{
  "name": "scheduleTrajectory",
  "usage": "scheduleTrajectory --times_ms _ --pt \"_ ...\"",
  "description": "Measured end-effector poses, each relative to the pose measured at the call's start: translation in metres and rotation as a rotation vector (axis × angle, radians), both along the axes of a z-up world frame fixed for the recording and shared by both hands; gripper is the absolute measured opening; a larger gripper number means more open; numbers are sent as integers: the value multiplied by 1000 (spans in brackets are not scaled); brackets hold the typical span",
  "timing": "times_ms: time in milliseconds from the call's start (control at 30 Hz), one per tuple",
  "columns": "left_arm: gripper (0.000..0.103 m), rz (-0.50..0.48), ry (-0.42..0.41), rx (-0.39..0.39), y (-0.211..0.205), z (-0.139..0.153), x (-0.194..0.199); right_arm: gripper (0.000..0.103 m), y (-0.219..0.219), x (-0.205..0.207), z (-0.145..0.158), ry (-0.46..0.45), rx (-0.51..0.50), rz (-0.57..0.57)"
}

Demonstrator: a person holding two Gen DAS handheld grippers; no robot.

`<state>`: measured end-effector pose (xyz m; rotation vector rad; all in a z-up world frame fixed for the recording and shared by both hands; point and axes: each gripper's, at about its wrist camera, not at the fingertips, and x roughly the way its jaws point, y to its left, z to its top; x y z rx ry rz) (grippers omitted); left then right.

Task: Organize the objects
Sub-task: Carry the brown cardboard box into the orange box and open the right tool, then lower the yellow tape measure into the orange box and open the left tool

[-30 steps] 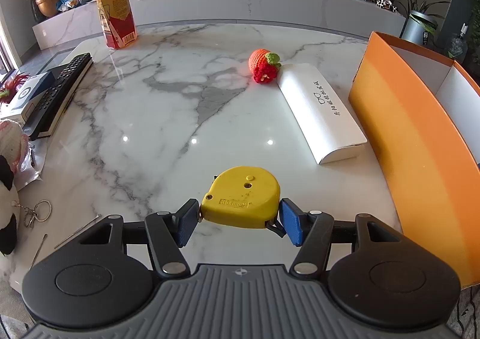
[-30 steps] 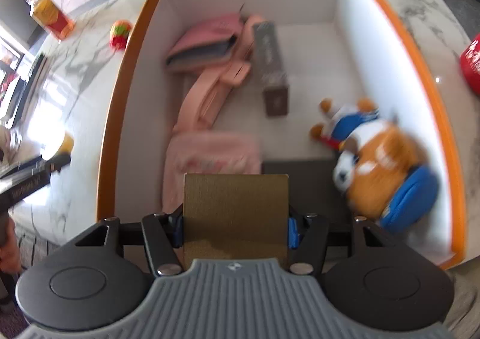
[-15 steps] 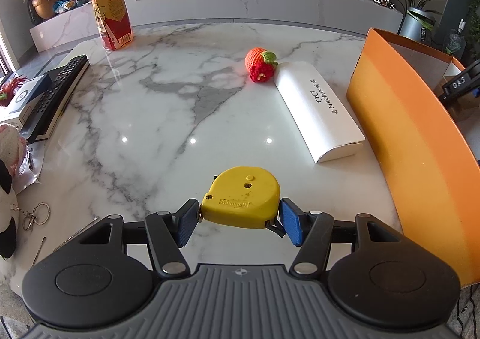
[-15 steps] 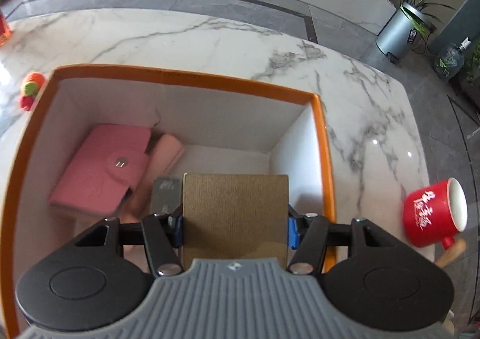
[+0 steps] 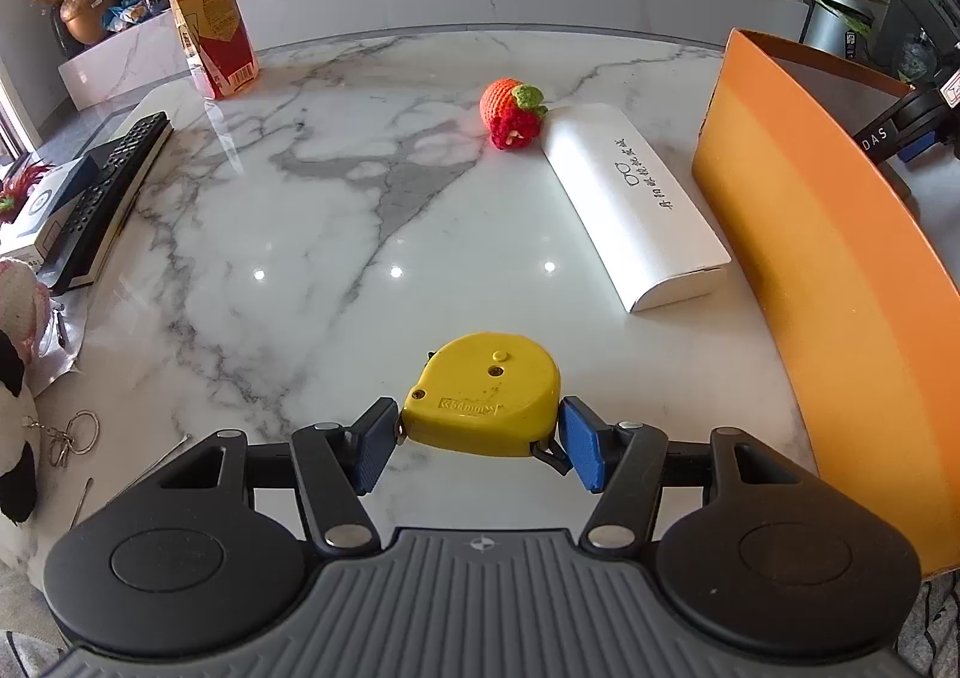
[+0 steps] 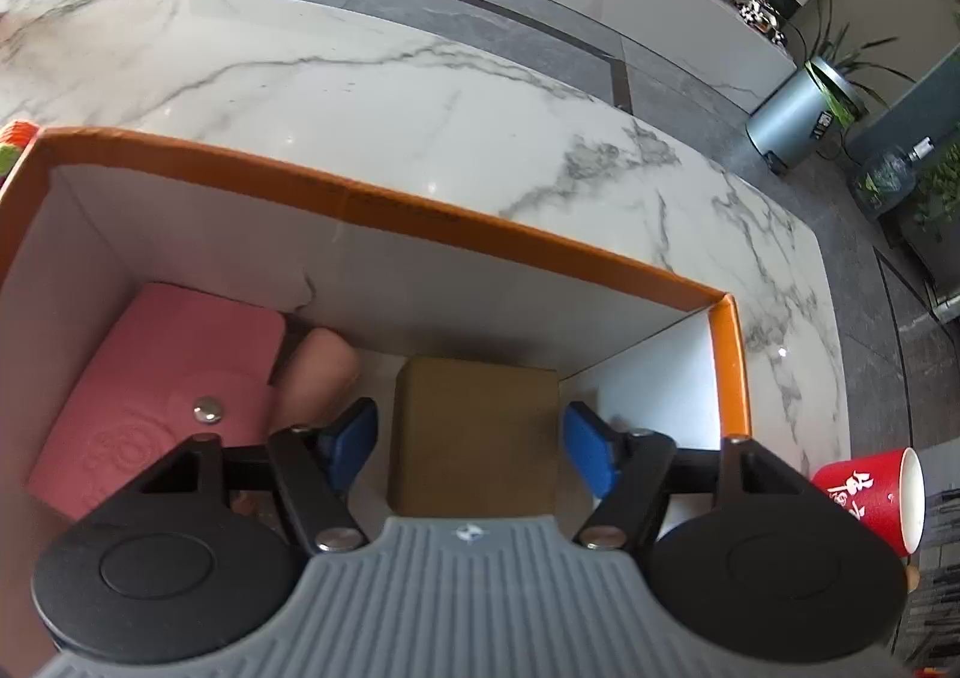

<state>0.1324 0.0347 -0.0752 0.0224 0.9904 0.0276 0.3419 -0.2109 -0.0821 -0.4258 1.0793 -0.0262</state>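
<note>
Orange box (image 6: 384, 210), open-topped with white inner walls, stands on the marble counter (image 5: 312, 234), and we look down into it from the right wrist view. Our right gripper (image 6: 474, 444) hangs over its far right corner, and its blue fingers (image 6: 591, 456) have just been opening: they now stand clear on both sides of a brown box (image 6: 474, 432) that sits between them, a gap showing at each pad. The near end of that brown box is hidden under the gripper body, so we cannot tell how it rests on the floor of the orange box. To its left lie a pink wallet (image 6: 162, 396) with a metal snap and a paler pink item (image 6: 318, 372), mostly covered by the wallet and the gripper. A red cup (image 6: 870, 492) stands outside the box at right, partly hidden by the gripper.

In the left wrist view, our left gripper (image 5: 480, 438) pinches a yellow tape measure (image 5: 486, 396) between its fingers (image 5: 375, 447), just above the counter. Farther off lie a white case (image 5: 636, 204) with small printed characters we cannot read, and a crocheted strawberry (image 5: 513, 111) touching its far end. The orange box's outer wall fills the right edge. A drink bottle (image 5: 210, 42) stands at the far left, a remote control (image 5: 114, 186) lies by the left edge, and a plush toy (image 5: 15, 396) is cut off there.
</note>
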Motion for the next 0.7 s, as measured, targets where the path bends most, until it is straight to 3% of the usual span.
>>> scheduleTrajectory --times_ms 33,100,167,333,533,700 --pt "69 -1 -2 1 -1 2 -1 87 3 -4 2 -24 -43 6" --pt "69 -2 -12 -11 -2 8 -1 98 4 -16 11 -82 -73 45" --pt "69 -5 -33 -24 -6 20 -1 99 1 -26 23 -121 -70 57" --pt "69 -33 -113 -50 -27 59 2 101 -24 -51 58 -139 95 17" --pt "69 -115 -194 -95 -79 99 16 102 -60 -96 87 -165 203 -1" --pt "69 -183 -194 -214 -124 109 32 102 -91 -134 94 -174 284 -11"
